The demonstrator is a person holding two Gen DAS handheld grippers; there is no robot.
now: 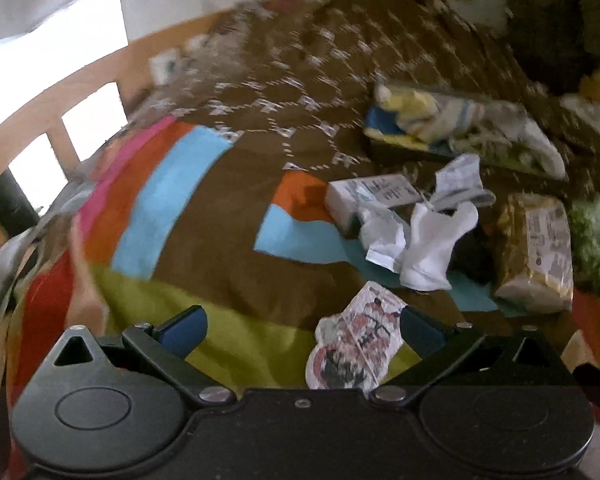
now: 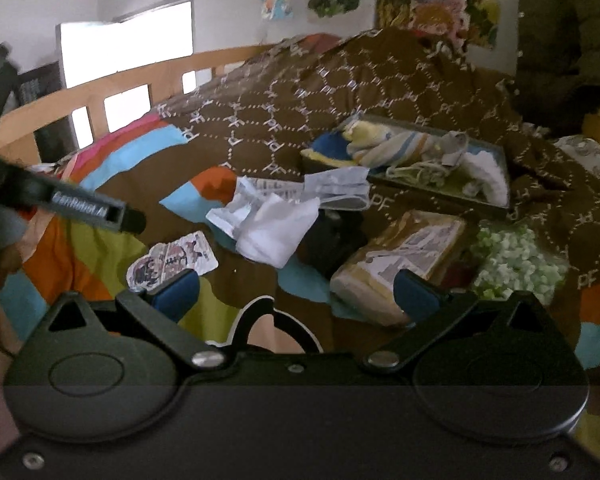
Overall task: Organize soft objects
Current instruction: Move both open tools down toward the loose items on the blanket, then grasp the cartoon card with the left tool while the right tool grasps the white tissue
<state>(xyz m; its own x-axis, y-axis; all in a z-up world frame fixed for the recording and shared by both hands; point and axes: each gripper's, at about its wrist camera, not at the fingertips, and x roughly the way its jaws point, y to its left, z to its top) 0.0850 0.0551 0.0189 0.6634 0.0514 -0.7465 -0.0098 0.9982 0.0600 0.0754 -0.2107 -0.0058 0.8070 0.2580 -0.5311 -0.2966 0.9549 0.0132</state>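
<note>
Blue-padded black left gripper (image 1: 302,330) sits lowest in its own view, jaws spread wide and holding nothing. Just ahead of it, toward its right pad, lies a flat printed paper cutout with red and black cartoon figures (image 1: 356,346), resting on the lime-green patch of the multicoloured patchwork bed cover (image 1: 188,208).

Ahead and to the right of these jaws lies the crumpled white sock (image 1: 432,248), tangled with a pale crinkled wrapper. Its long axis seems to run from near-left to far-right, though the folds make its heading hard to read.

On the other side, the blue-padded black right gripper (image 2: 296,290) is also wide open and empty. From there the same white sock (image 2: 276,232) lies ahead and slightly left of centre, with a gold-wrapped rectangular packet (image 2: 400,256) just past the right pad.

Farther back on the brown quilted part of the bed stands a shallow rectangular tray (image 2: 496,196) already holding yellow, blue and striped soft cloths, its long side running left to right.

Both grippers look about equally placed for the sock; I judge the right one slightly better lined up.
</note>
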